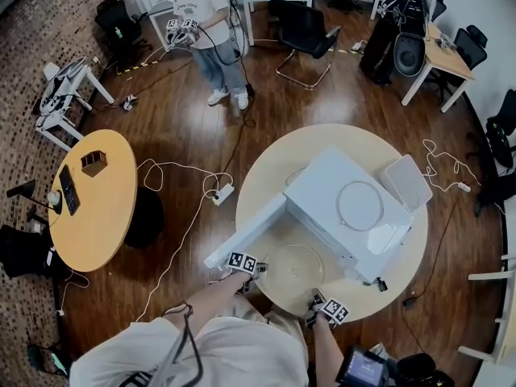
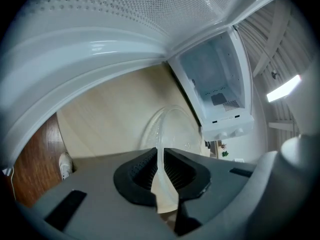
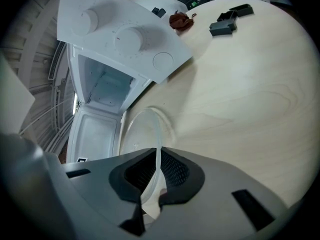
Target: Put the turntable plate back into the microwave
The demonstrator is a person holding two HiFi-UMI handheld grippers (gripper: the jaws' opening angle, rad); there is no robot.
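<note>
The clear glass turntable plate (image 1: 294, 266) lies at the near edge of the round pale table (image 1: 274, 168), in front of the white microwave (image 1: 347, 208), whose door (image 1: 246, 234) stands open to the left. My left gripper (image 1: 260, 269) is shut on the plate's left rim and my right gripper (image 1: 316, 298) is shut on its near right rim. In the left gripper view the rim (image 2: 161, 149) runs between the dark pads, with the empty cavity (image 2: 215, 84) beyond. In the right gripper view the plate (image 3: 142, 129) sits pinched the same way near the cavity (image 3: 105, 89).
A thin ring (image 1: 360, 205) lies on the microwave's top and a white flat panel (image 1: 407, 182) rests beside it. Small dark parts (image 3: 227, 21) sit on the far side of the table. An orange table (image 1: 93, 200), cables, chairs and a standing person (image 1: 205, 14) surround it.
</note>
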